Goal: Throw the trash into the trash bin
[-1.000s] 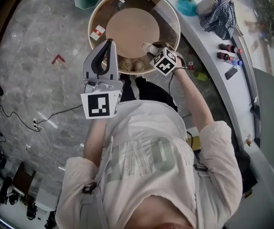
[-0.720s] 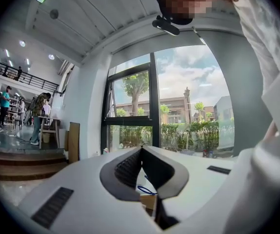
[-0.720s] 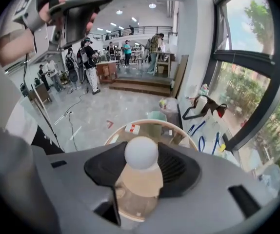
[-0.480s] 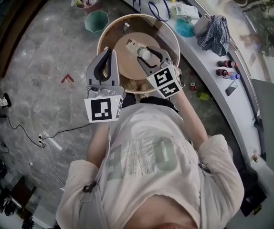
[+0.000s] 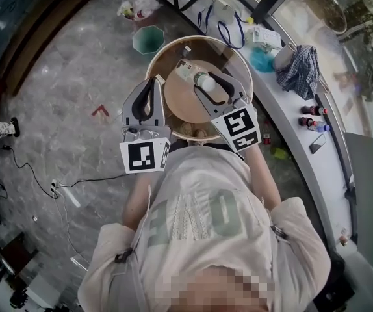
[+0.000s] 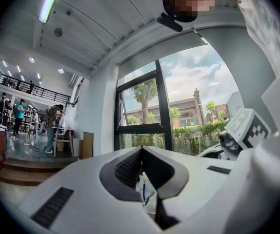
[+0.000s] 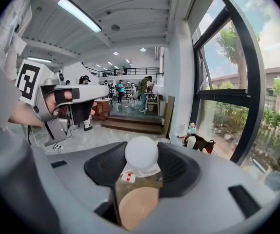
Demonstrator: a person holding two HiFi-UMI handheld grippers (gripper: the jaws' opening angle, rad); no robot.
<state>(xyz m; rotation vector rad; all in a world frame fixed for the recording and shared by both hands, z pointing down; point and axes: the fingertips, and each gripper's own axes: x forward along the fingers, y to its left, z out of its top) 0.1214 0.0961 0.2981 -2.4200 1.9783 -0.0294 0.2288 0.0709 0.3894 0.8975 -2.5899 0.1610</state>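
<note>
**Trash in hand, not yet binned**

The pick-up stage is judged complete for 1 item. The right gripper [image 5: 210, 80] has its fingers partly open and pressed on a bottle [image 7: 141, 153] with a white cap. It holds the bottle in the air over the round tabletop [image 5: 240, 52], at the upper centre of the head view.

The left gripper [image 5: 152, 83] has its fingers brought together with nothing between them. It hangs at the tabletop's left edge and takes no part in the carry.

The green octagonal container [image 5: 148, 39] stands on the floor, up and to the left of the tabletop, and is judged to be the trash bin. No contents can be made out inside it. The bottle and the bin are well apart.

Outstanding work is to carry the bottle across to the bin, hold it over the opening and release it. Small pieces [image 5: 185, 47] lie near the tabletop's far rim. They are too small to tell whether they are more trash.
</note>
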